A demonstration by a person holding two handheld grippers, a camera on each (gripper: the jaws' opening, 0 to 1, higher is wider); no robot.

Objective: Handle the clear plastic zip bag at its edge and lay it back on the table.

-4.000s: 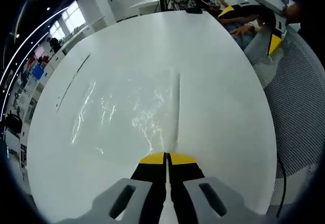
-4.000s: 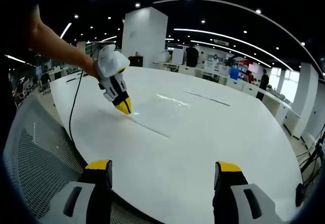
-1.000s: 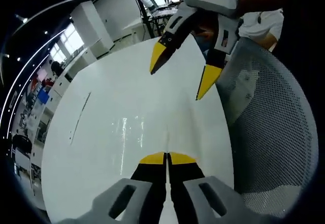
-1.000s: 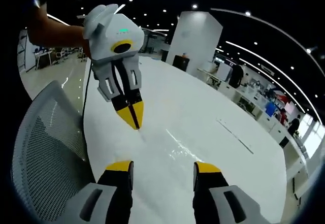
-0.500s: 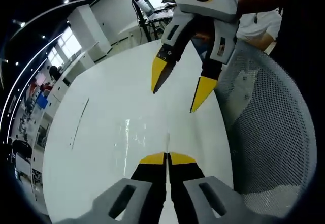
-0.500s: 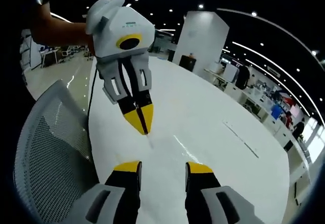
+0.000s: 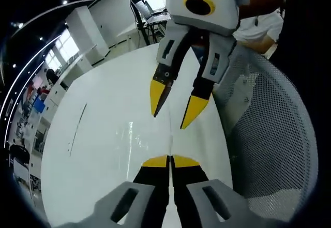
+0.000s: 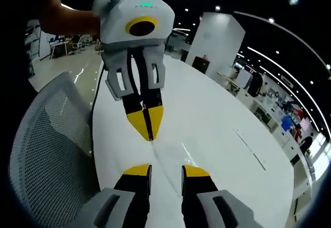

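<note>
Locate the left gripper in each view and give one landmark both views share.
Left gripper view: the left gripper rises from bottom centre, jaws closed on the zip bag's edge.
Right gripper view: it hangs upper centre, tips pointing down.
Shared landmark: the mesh chair back.

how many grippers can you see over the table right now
2. The left gripper, jaws shut on the edge of the clear zip bag, hangs over the white table. The right gripper, jaws open, faces it tip to tip beside the mesh chair.

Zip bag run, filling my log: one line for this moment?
left gripper: shut on zip bag edge | right gripper: open, straddling edge | bag: over table
</note>
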